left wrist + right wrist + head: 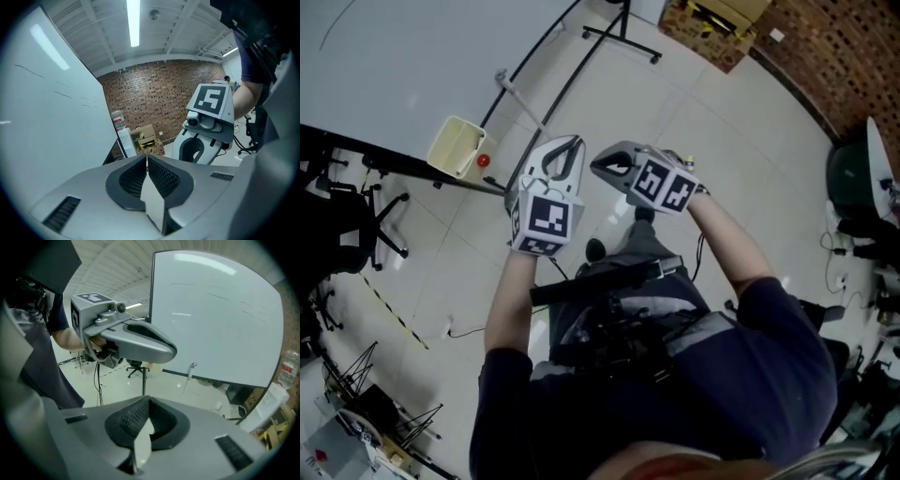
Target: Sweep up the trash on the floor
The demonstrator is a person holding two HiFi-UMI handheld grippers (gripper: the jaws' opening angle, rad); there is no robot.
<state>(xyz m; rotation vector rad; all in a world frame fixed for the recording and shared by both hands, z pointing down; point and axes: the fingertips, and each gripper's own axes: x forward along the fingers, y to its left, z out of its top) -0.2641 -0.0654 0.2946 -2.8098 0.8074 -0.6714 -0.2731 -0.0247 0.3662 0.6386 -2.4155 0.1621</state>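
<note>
The whiteboard (394, 56) fills the upper left of the head view, standing on the pale tiled floor (703, 112). You hold both claws out ahead of you, side by side over that floor. The left gripper (147, 161) has its 2 jaws pressed together with nothing between them, and the right gripper (148, 401) is closed and empty too.

The cream dustpan (457, 145) sits at the foot of the board, well apart from both claws. A thin pale pole (523, 103) slants up just beside it (broom's or pan's, I cannot tell). 1 small red thing (483, 161) lies next to the pan, possibly trash.

The pan looks like light, stiff plastic, easy to lift but quick to swing or tip. The pole looks smooth and narrow and may twist between the pads. I judge it best to open up, take the pole high on its shaft, and squeeze squarely across it.
</note>
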